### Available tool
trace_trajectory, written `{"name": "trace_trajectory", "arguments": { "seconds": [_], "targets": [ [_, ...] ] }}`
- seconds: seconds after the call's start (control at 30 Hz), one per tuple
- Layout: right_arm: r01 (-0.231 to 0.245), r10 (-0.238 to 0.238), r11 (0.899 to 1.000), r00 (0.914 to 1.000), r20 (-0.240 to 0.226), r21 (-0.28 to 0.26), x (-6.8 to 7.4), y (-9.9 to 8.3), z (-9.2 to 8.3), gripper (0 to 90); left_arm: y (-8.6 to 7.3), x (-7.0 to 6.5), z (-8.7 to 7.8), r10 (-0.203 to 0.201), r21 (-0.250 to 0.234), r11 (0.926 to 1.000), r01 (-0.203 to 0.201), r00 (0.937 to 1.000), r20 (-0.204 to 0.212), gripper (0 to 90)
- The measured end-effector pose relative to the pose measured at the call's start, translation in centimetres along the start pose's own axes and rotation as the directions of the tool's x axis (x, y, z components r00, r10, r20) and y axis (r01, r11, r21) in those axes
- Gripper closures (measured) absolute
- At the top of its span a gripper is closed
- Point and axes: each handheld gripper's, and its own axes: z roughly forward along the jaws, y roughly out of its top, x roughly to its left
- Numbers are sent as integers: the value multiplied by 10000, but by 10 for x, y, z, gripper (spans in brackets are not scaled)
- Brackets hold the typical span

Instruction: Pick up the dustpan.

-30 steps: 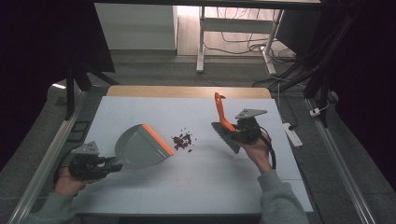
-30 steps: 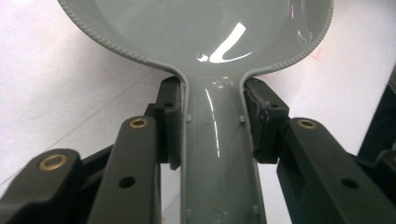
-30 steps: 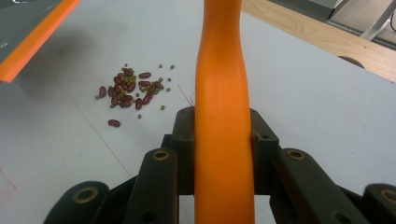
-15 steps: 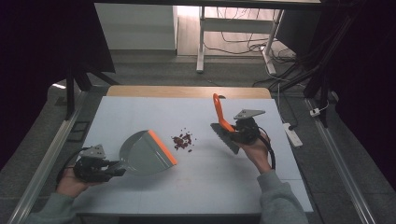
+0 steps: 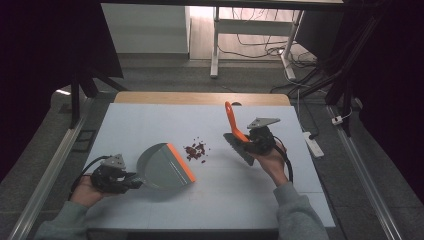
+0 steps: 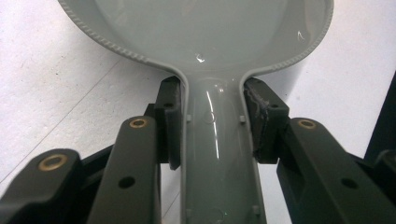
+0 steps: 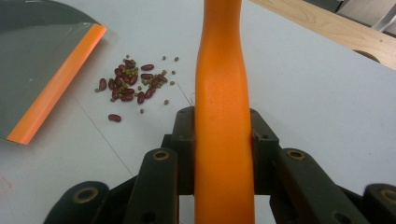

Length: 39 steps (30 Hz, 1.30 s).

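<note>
Beans (image 5: 195, 151) sat in a loose heap mid-bench, dark red ones mixed w/ small green ones, a few strays round the edge. Dustpan (image 5: 164, 166) lay just left of them, orange lip (image 5: 180, 163) turned toward the pile and near it but not touching – placed that way, I'd say, so the pile could be pushed straight over the lip. Left gripper (image 5: 131, 181) had the pan by its grey handle (image 6: 218, 154), fingers (image 6: 169, 122) pinched on either side right where the handle widens into the scoop; a grip that far forward probably kept the pan flat and stopped it twisting. Pan looked empty in the left gripper view.

Right side: brush (image 5: 239, 145) hung to the right of the heap, apart from it, orange handle (image 7: 223, 116) rising up and away, dark bristle end low near the bench. Right gripper (image 5: 248, 142) was clamped on that handle, fingers (image 7: 183, 140) tight against both flanks. Held opposite the pan w/ the beans between – looked like the set-up for a sweep leftward, not yet begun.

Bench (image 5: 300, 200) was a pale blue-grey sheet, matte, faint scuffs and a thin seam line, wooden strip (image 5: 200, 98) along the far edge. Grey sleeves came in from the bottom. Beyond: grey floor, white table legs (image 5: 215, 45) w/ cables, a power strip (image 5: 312, 143) off the right edge, dark frames and a dim room around.
</note>
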Motion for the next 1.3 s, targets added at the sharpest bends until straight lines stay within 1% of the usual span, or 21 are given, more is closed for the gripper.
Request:
{"name": "trace_trajectory", "arguments": {
  "seconds": [0.1, 0.3, 0.4, 0.47, 0.67, 0.87, 1.1, 1.3],
  "targets": [
    [33, -33, 10000, 10000, -6, 16, 0, 0, 1, 702, 1, 1, 1, -60, 13, 10000, 60, 10000, 38, 617],
    [73, -73, 10000, 10000, -5, 20, 1, 4, 4, 702, 5, 5, 6, 24, 144, 9999, -25, 9999, 115, 617],
    [131, -131, 9999, 9999, -26, 28, 2, 8, 8, 702, 7, 6, 10, 64, 290, 9996, -70, 9997, 215, 617],
    [159, -159, 9999, 9999, -30, 2, 2, 11, 10, 702, 7, 8, 13, 15, 375, 9993, -25, 9996, 267, 617],
    [10, -10, 10000, 10000, -86, 23, 0, 13, 16, 702, 8, 11, 15, -31, 356, 9994, 17, 9992, 403, 617],
    [21, -20, 9997, 10000, -28, 244, 0, 15, 25, 702, 9, 11, 16, -54, 347, 9994, 40, 9992, 400, 617],
    [88, -87, 9997, 9999, -53, 231, 4, 20, 31, 702, 10, 11, 17, -67, 356, 9993, 54, 9993, 380, 617],
    [-2, 3, 9998, 10000, -52, 190, 3, 22, 33, 702, 10, 10, 16, -101, 382, 9992, 88, 9993, 355, 617]
  ]
}}
